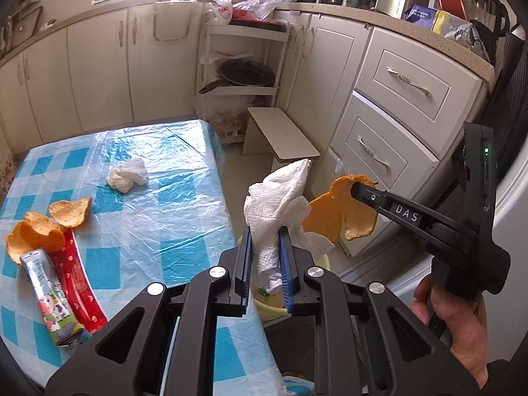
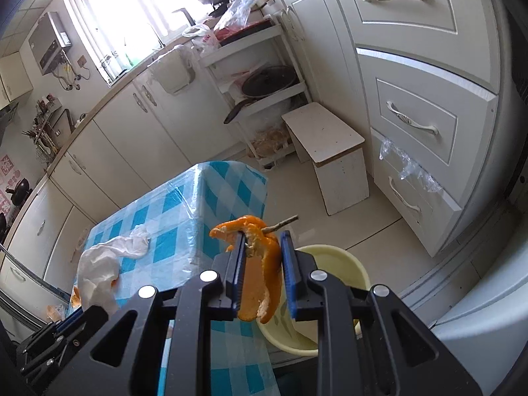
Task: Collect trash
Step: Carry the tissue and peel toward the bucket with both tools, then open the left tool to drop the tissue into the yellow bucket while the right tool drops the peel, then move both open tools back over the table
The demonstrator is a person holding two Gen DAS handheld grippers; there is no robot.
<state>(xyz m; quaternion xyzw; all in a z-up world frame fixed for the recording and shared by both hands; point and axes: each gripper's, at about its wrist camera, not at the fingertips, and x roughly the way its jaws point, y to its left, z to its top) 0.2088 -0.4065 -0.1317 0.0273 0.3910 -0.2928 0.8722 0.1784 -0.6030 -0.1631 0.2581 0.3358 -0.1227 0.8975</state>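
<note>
My left gripper [image 1: 265,241] is shut on a white paper towel [image 1: 277,204], which sticks up from between its blue pads past the table's right edge. My right gripper [image 2: 262,244] is shut on a curled piece of orange peel [image 2: 264,274] with a small twig. It hangs over a pale yellow bin [image 2: 333,260] on the floor. The left wrist view shows the right gripper [image 1: 356,187] pinching the peel [image 1: 333,214] to the right of the towel. On the blue checked table [image 1: 171,217] lie a crumpled tissue [image 1: 127,176], more orange peels [image 1: 71,213], a small milk carton [image 1: 49,297] and a red wrapper [image 1: 77,280].
A white stool [image 2: 325,138] stands on the floor beyond the bin, and a cabinet with drawers [image 2: 415,118] is to its right. Behind the table stands a shelf rack holding a pan [image 1: 246,72]. A hand [image 1: 462,323] holds the right gripper's handle.
</note>
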